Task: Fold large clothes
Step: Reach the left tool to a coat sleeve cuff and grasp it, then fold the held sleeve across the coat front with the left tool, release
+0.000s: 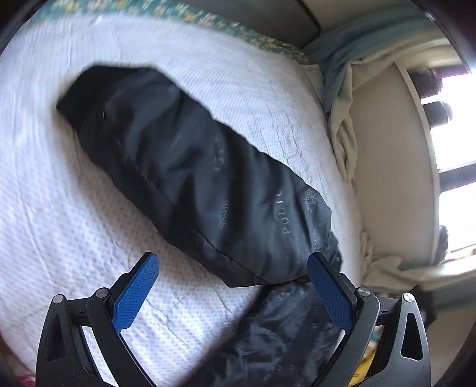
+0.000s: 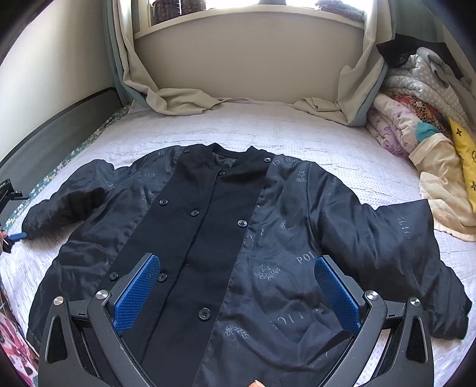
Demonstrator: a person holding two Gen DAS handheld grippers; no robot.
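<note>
A large black coat (image 2: pixel 208 226) lies spread flat on the white bed cover (image 2: pixel 297 134), with a buttoned front panel and a dark lining printed with pale letters and wreaths. Both sleeves stretch out sideways. My right gripper (image 2: pixel 238 268) hovers open over the coat's lower front, nothing between its blue pads (image 2: pixel 136 294). In the left wrist view one sleeve (image 1: pixel 193 166) runs diagonally across the bed. My left gripper (image 1: pixel 235 262) stands open just above the near end of this sleeve. The left gripper's blue tip (image 2: pixel 17 236) shows beside the left cuff in the right wrist view.
Beige curtains (image 2: pixel 178 101) pool on the bed's far edge under a window sill (image 2: pixel 247 18). A heap of folded bedding and a yellow pillow (image 2: pixel 416 125) fills the right side. A dark bed frame (image 2: pixel 59 119) runs along the left wall.
</note>
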